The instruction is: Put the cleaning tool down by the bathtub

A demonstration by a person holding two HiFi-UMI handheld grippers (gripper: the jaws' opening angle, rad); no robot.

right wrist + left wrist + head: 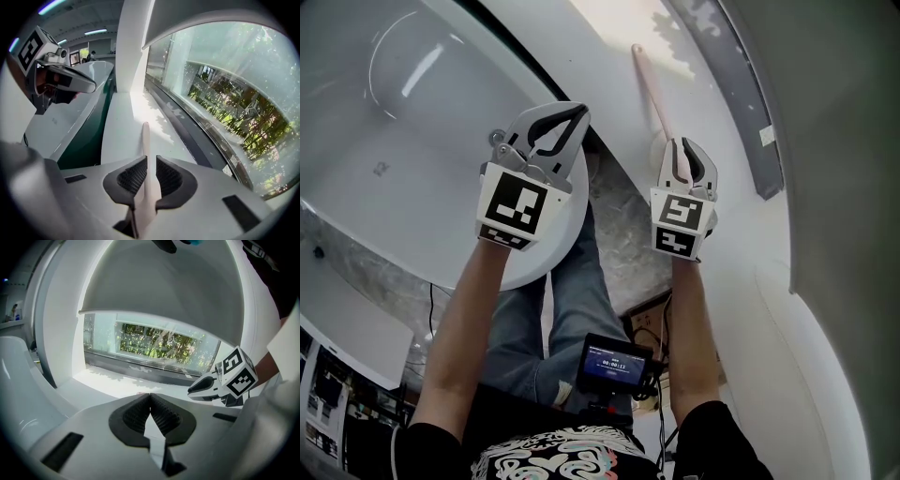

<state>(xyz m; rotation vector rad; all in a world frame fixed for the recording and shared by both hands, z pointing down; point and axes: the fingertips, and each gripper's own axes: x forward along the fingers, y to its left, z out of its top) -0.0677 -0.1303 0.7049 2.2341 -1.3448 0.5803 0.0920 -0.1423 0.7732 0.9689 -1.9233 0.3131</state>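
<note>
The cleaning tool [651, 86] has a long pale pink handle and lies along the white ledge [703, 66] beside the bathtub [431, 141]. My right gripper [684, 145] is shut on the near part of that handle. In the right gripper view the handle [145, 138] runs straight out between the jaws of the right gripper [151, 163] over the ledge [123, 117]. The tool's head is hidden. My left gripper [573, 114] hovers over the tub's rim, shut with nothing in it, and in the left gripper view its pads [161, 413] meet at the tips.
A dark window frame [733, 80] borders the ledge on the right, with glass [225, 93] beyond. A dark gap [89, 140] separates the tub from the ledge. Below are the person's jeans [577, 281], a marbled floor [623, 220] and a small screen device [614, 361] with cables.
</note>
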